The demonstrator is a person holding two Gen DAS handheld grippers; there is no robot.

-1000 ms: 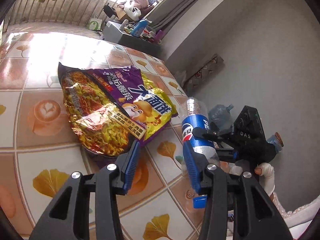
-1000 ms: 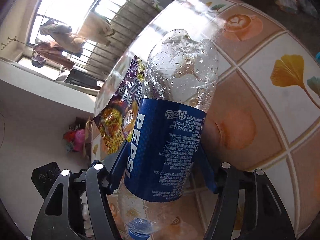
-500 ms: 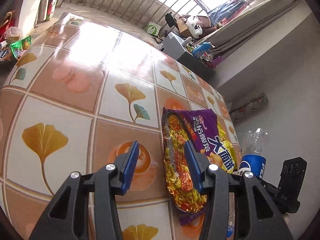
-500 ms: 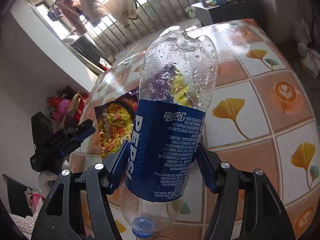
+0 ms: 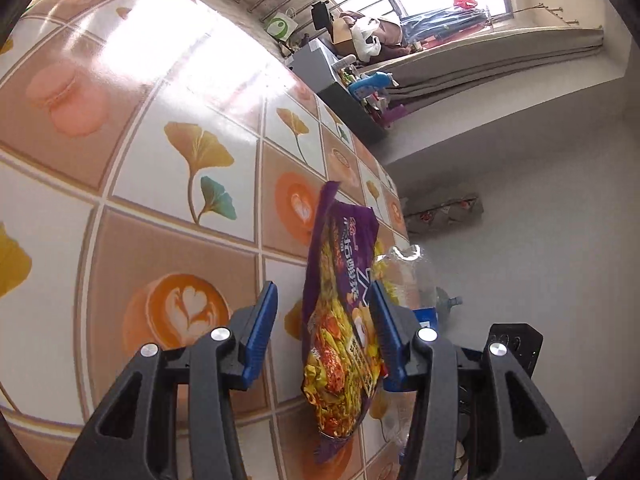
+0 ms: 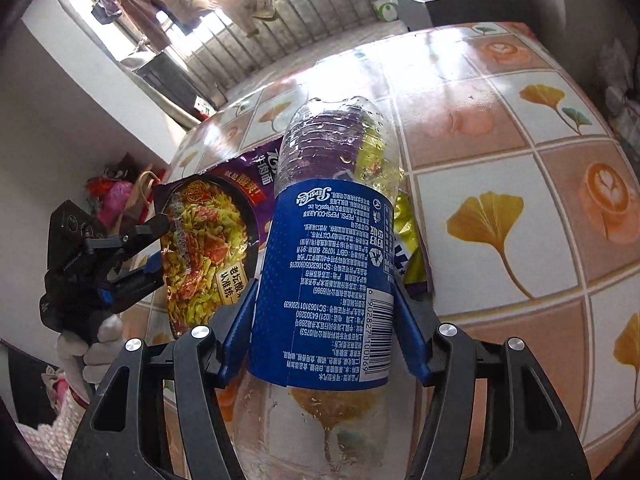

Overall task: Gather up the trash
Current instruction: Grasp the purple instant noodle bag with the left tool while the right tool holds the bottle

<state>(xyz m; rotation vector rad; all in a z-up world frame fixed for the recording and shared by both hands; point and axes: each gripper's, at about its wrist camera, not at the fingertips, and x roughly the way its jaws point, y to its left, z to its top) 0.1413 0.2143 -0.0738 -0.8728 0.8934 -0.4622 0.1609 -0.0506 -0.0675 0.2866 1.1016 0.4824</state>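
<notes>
My right gripper (image 6: 324, 336) is shut on an empty Pepsi bottle (image 6: 328, 276) with a blue label, held cap toward the camera above the table. A purple and yellow noodle wrapper (image 5: 344, 320) lies on the tiled tabletop (image 5: 160, 184), its edge between the open blue pads of my left gripper (image 5: 324, 340), close to the right pad. In the right wrist view the wrapper (image 6: 208, 240) lies behind the bottle and my left gripper (image 6: 148, 248) stands open at its left edge. The bottle (image 5: 412, 276) shows behind the wrapper in the left wrist view.
The table's edge runs just right of the wrapper, with a grey wall (image 5: 540, 240) beyond. A water jug (image 5: 448, 304) stands on the floor below. A cluttered cabinet (image 5: 344, 80) stands past the far end. Bags (image 6: 120, 196) lie on the floor at left.
My left gripper has swung and closed in on the wrapper, which now sits edge-on between its pads. My right gripper has turned with the bottle still held.
</notes>
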